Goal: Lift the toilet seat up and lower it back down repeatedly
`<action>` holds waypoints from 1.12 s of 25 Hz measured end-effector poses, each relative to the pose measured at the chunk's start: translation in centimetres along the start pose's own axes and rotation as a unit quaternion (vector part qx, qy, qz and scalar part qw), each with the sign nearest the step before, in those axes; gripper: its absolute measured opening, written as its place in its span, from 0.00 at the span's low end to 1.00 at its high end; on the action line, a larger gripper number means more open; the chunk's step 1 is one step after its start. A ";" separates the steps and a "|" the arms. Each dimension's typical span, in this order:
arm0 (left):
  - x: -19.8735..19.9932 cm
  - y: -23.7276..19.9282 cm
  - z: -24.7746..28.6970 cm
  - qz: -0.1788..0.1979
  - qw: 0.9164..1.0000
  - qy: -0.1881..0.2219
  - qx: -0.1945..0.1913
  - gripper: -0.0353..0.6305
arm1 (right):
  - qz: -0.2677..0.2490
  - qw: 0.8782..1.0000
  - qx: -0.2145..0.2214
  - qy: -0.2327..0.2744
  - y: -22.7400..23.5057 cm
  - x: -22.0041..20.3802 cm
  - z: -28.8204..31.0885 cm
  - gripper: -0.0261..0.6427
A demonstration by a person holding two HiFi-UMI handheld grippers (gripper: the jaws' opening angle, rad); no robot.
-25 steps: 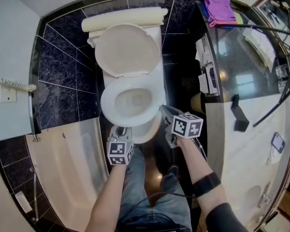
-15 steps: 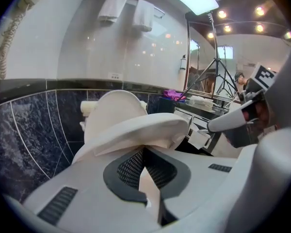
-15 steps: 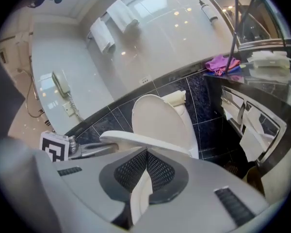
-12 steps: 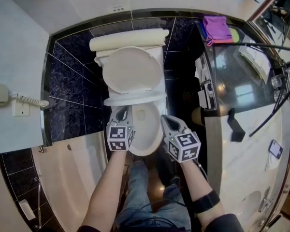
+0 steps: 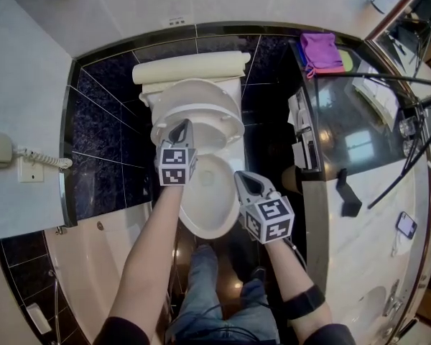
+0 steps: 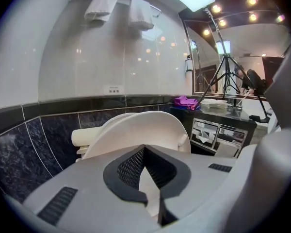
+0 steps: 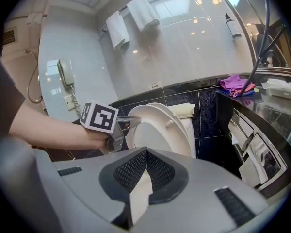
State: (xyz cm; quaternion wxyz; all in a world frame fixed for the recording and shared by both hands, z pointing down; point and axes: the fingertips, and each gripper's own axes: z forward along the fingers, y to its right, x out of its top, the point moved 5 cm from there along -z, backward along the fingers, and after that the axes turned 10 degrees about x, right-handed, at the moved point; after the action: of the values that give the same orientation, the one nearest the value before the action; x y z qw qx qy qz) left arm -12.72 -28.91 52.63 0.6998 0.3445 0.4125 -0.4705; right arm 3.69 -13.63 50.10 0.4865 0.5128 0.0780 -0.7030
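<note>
Cream toilet seat (image 5: 233,126): tilted partway up over the bowl (image 5: 210,218)
Left gripper (image 5: 180,126): clenched, tips against the seat's rim
Right gripper (image 5: 241,177): clenched, empty, beside the bowl

toilet seat (image 5: 233,126) swung up, left gripper (image 5: 181,126) raised with it

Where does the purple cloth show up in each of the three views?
Head view: purple cloth upper right, on the dark counter.
Left gripper view: purple cloth right of centre, near mid-height.
Right gripper view: purple cloth far right, above mid-height.
Shared landmark: the cream toilet tank, left of the cloth in all three.
</note>
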 end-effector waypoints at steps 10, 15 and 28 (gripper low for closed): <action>-0.1 -0.7 -0.9 0.006 0.999 -0.032 -0.004 0.05 | -0.012 1.000 -0.003 0.000 0.0 0.6 -0.2 0.04; -0.7 -0.4 -6.8 -0.004 0.999 -0.030 0.017 0.05 | -0.042 0.999 0.002 -0.007 -1.2 1.1 -2.2 0.04; 2.6 5.0 -31.0 -0.015 0.998 -0.019 0.051 0.05 | -0.109 0.993 0.030 -0.015 -7.2 1.2 -14.8 0.04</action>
State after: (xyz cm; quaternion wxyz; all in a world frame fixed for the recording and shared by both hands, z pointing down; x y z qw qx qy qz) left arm -15.31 -1.27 37.66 0.6819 0.3645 0.3799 -0.5078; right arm 7.73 -1.68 39.48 0.3923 0.5052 0.1049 -0.7615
